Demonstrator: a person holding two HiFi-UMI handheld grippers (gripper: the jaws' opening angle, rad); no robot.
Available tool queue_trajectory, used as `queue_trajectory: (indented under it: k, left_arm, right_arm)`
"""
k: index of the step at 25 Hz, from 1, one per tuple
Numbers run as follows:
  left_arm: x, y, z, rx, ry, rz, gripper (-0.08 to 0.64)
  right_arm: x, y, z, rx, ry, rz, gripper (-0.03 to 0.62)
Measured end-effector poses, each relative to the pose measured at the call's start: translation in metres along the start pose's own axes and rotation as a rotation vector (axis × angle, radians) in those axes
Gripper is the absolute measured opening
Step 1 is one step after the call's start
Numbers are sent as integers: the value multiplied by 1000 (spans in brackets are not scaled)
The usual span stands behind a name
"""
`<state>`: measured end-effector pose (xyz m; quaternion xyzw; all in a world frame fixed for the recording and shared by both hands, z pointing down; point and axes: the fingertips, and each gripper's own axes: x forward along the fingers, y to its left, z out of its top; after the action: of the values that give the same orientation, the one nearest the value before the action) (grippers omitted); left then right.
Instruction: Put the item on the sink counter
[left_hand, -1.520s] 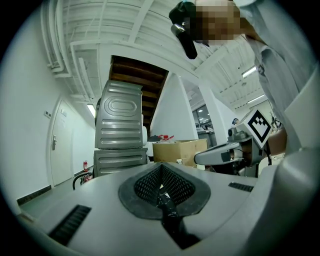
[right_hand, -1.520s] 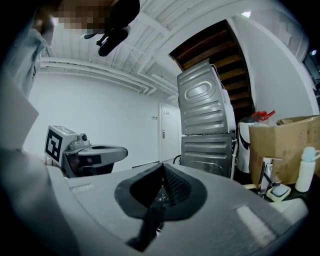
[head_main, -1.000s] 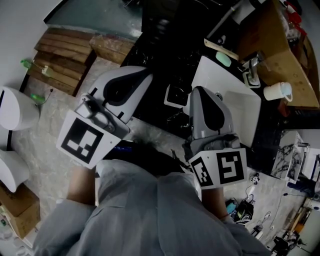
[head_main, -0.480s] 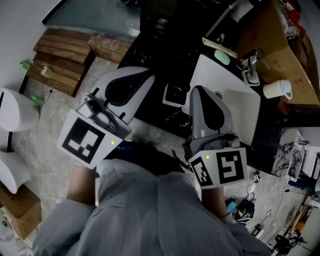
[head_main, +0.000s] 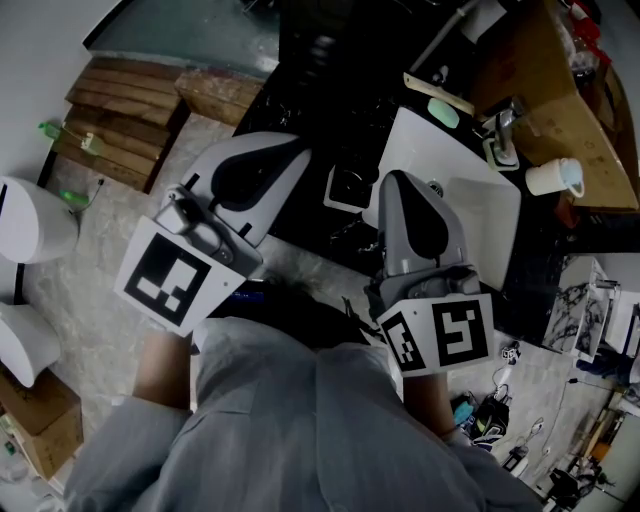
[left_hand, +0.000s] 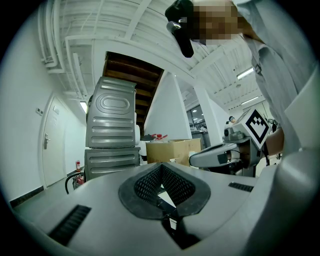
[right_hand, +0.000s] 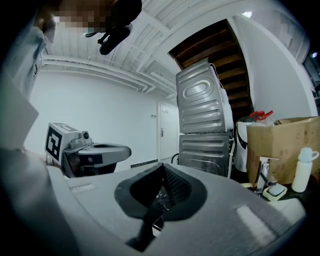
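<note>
Beside the sink (head_main: 485, 215) stand a faucet (head_main: 503, 135) and white cup (head_main: 553, 180).

We see a pale marbled floor (head_main: 95, 300) with wooden pallets (head_main: 125, 105) lying on it. The white sink counter (head_main: 485, 215) stands among dark surfaces, and a cardboard box (right_hand: 292, 142) sits just beside it. Two grey metal cabinets (left_hand: 111, 135) are stacked one on the other beneath dark wooden slats (left_hand: 132, 67). These may be the underside of a stair, but we cannot tell for sure. The walls (right_hand: 100, 110) are plain white. The ceiling (left_hand: 100, 20) is white and ribbed, with strip lights (left_hand: 245, 74) lit. A white door (left_hand: 51, 150) stands in the wall at the left.
</note>
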<state>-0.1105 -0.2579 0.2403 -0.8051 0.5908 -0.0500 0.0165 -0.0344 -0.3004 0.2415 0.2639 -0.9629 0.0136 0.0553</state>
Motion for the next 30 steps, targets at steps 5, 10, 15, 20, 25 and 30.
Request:
queue_trajectory:
  k: [5, 10, 15, 20, 25, 30]
  left_arm:
    - [0, -1, -1, -2, 3, -3, 6]
    - [1, -2, -1, -4, 1, -2, 6]
    - [1, -2, -1, -7, 1, -1, 6]
    - [2, -3, -2, -7, 3, -1, 6]
    - [2, -3, -1, -5, 3, -3, 6]
    - [2, -4, -1, -7, 2, -3, 6]
  right_arm:
    - [-1, 0, 0, -1, -1, 0, -3]
    - [-1, -1, -1, -2, 1, 1, -3]
    - [-1, 0, 0, -3, 4, 3, -3]
    - [-2, -1, -1, -4, 3, 3, -3]
    - [-3, -1, -1, -5, 3, 2, -3]
    - [-3, -1, -1, -8, 4, 3, -3]
